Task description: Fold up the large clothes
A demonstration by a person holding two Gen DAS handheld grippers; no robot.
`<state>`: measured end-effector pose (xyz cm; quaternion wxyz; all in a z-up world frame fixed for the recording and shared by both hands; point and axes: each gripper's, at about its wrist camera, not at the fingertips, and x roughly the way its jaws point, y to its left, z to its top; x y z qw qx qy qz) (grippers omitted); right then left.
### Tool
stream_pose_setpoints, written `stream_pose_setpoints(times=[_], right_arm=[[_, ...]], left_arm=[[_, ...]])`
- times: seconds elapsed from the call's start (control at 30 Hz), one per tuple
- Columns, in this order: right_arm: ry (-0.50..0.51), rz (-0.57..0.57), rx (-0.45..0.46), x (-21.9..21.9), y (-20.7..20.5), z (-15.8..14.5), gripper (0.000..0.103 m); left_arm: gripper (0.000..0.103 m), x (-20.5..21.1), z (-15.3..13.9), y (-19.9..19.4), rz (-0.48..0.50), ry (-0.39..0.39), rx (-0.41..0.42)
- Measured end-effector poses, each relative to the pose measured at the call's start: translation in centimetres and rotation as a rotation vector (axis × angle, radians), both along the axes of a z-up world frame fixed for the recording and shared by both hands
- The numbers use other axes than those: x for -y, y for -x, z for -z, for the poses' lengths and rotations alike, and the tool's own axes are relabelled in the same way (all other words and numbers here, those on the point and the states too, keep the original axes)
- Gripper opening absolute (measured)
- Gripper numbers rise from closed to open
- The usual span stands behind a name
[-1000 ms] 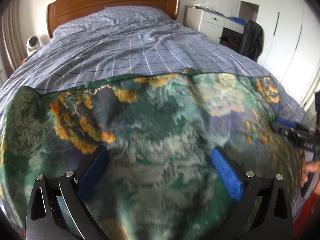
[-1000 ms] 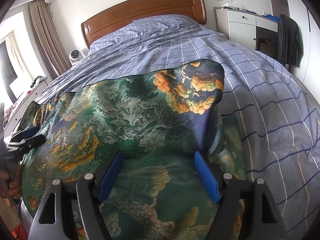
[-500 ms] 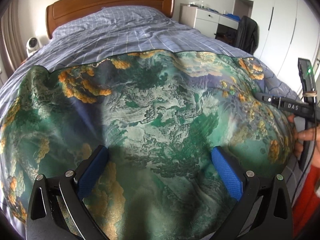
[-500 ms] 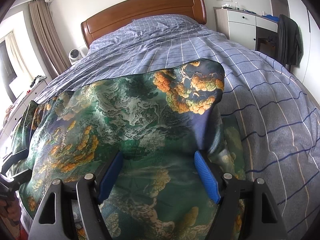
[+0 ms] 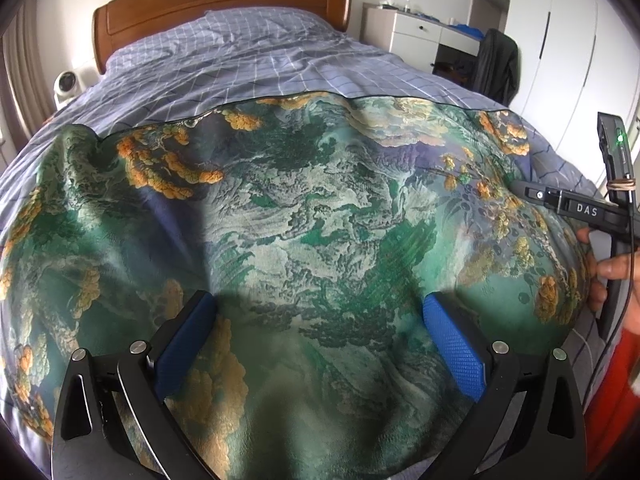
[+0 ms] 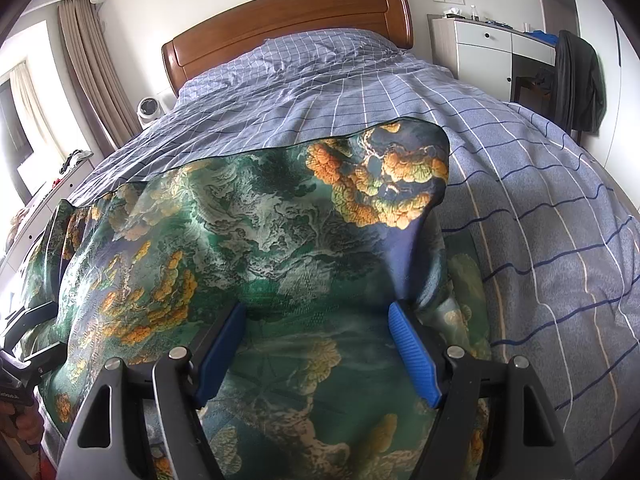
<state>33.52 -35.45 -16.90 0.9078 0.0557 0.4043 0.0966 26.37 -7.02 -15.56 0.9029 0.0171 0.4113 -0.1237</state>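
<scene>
A large green silk garment with orange and white landscape print lies spread across the foot of the bed; it also fills the right wrist view. My left gripper is open just above the cloth near its front edge, holding nothing. My right gripper is open over the garment's right side, holding nothing. The right gripper's body shows at the right edge of the left wrist view; the left gripper's body shows at the left edge of the right wrist view.
The bed has a blue checked cover and a wooden headboard. A white dresser and a chair with a dark jacket stand at the right. A small white fan is at the left.
The left gripper has pulled back and the garment's far edge has settled further up the bed, lying flatter. The right gripper has stayed in place.
</scene>
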Motion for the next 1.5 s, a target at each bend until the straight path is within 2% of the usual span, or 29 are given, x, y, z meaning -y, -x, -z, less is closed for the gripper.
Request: stream_pose_setpoints(times=[0.8,1.3,1.43,1.5], right_arm=[[0.002,0.001,0.000,0.0,0.0,0.0,0.076],[0.005,0.002,-0.001,0.0,0.1,0.0,0.076],[0.046,0.023,0.020,-0.2,0.8,-1.5,0.076],[0.025,0.043,0.041,0.4,1.9,-2.9,0.076]], left_arm=[[0.102,0.2,-0.1,2.2,0.003,-0.014,-0.022],[0.102,0.2,-0.5,3.7,0.039,-0.012,-0.057],[0.102,-0.5,-1.3,5.0,0.074,0.001,-0.064],[0.102,-1.2,-2.0,6.0,0.075,0.029,-0.051]])
